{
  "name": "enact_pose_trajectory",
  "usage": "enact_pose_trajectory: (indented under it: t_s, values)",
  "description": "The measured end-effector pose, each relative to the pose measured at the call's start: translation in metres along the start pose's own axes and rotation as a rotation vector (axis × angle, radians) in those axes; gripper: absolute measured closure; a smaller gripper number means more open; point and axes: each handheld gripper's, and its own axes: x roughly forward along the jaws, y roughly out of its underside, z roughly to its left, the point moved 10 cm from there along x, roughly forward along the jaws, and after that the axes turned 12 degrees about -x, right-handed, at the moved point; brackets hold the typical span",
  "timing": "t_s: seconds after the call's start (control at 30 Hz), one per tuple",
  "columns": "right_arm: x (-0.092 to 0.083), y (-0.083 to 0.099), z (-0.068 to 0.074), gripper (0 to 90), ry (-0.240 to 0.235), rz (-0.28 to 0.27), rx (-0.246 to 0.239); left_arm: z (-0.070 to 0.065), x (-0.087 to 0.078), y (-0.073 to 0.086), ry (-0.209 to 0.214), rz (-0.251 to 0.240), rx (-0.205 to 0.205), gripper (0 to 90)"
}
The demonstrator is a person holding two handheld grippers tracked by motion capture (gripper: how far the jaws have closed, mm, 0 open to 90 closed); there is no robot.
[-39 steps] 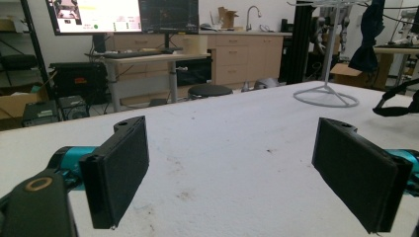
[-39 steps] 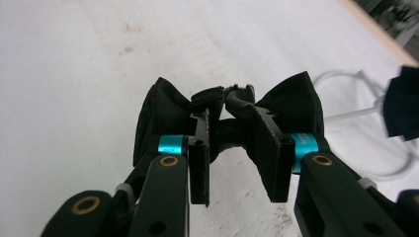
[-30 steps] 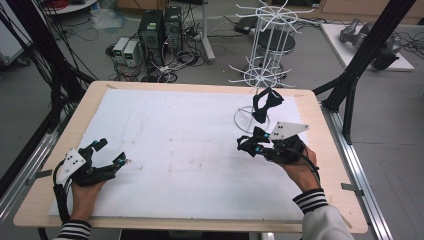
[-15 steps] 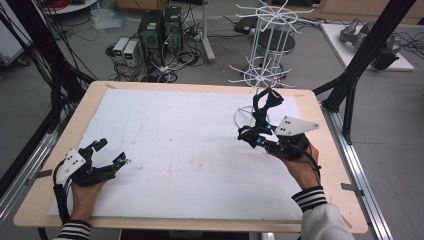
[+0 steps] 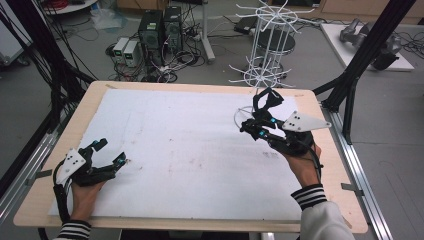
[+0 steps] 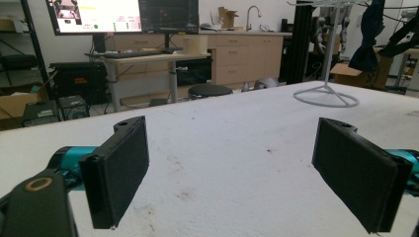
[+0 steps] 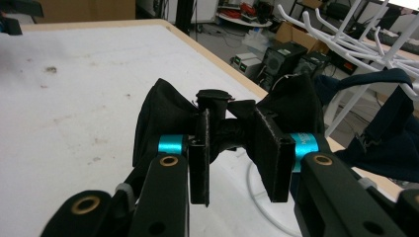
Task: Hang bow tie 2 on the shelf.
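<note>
A: Since the earlier frame, the right gripper is carrying the black bow tie higher and farther forward, toward the white wire rack; the left gripper is resting where it was on the near left of the surface.

B: How are the fingers standing?

A: The right fingers are closing narrowly on the knot of the bow tie, its wings spreading to either side. The left fingers are standing wide, holding nothing.

B: Where is the bow tie now?

A: It is hanging clear of the surface, above the rack's ring base, near a lower prong.

B: How is this step probably best done?

A: Judging by the scene, by keeping the grip on the knot, approaching a prong slowly, and letting the strap, not a wing, catch
</note>
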Motion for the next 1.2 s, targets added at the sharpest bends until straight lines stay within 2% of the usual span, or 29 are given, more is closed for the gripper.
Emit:
enact_pose_trajectory:
  t_s: [0.17,0.27,0.3,0.43,0.5,0.7,1.07,1.2]
  values:
    - [-0.002,-0.010,-0.003,70.0,0.016,-0.039,0.003,0.000,0.000,0.000,-0.001,0.000,-0.001,14.7]
    - [-0.004,-0.015,-0.005,70.0,0.017,-0.055,0.023,0.000,0.000,0.000,0.000,-0.001,-0.001,14.7]
    - [-0.003,-0.018,-0.008,70.0,0.028,-0.073,0.009,0.000,0.000,0.000,0.000,-0.001,-0.001,14.7]
    - [-0.004,-0.026,-0.010,70.0,0.025,-0.095,0.027,0.000,0.000,0.000,-0.001,-0.002,-0.003,14.8]
    - [-0.003,-0.030,-0.012,70.0,0.033,-0.112,0.021,0.000,0.000,0.000,0.000,0.000,-0.003,14.7]
    - [0.000,-0.039,-0.012,70.0,0.021,-0.128,0.042,0.000,0.000,0.000,-0.001,-0.002,-0.004,14.7]
    - [0.004,-0.047,-0.019,70.0,0.038,-0.187,0.095,0.000,0.000,0.000,0.000,-0.002,-0.004,14.7]
    - [0.006,-0.051,-0.019,70.0,0.034,-0.196,0.094,0.000,0.000,0.000,0.000,-0.001,-0.004,14.7]
